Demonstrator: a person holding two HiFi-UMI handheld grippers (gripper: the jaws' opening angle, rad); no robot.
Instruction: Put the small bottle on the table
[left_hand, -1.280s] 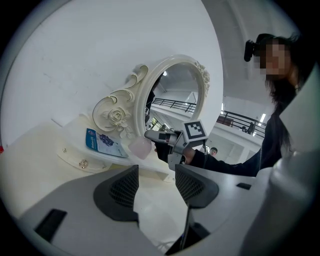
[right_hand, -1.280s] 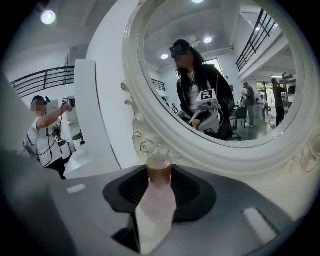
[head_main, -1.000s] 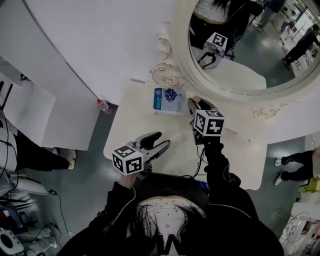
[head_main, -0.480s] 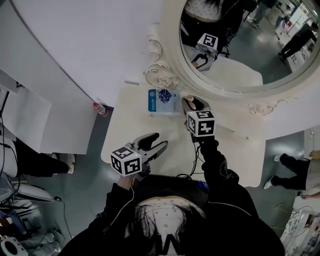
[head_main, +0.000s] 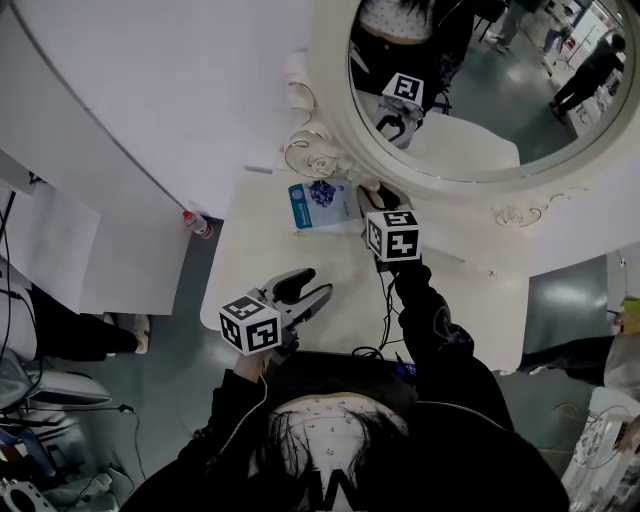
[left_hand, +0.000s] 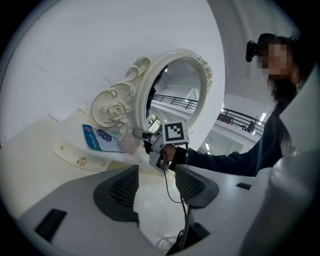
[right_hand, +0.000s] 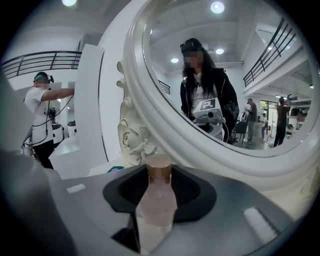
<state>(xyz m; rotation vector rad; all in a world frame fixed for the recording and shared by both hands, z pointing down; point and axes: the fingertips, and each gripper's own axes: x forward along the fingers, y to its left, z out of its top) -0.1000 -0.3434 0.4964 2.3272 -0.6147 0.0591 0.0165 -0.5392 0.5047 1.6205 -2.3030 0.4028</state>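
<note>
Your right tongs (head_main: 374, 196) grip the small pink bottle (right_hand: 156, 200) over the desk (head_main: 455, 300) beside the mirror (head_main: 480, 110); your left tongs (head_main: 308, 288) stand wide open, empty

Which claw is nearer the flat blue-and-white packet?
Right: the right gripper, holding a small pink bottle, is beside the packet; the left gripper hangs back near the person.

White rounded bench (head_main: 470, 310), glossy top, mostly bare. Flat blue-and-white printed packet (head_main: 318, 203) lies at the back left, just beside the carved base of an ornate white-framed oval mirror (head_main: 470, 197). Thin black cable (head_main: 384, 318) trails across the front middle.
</note>
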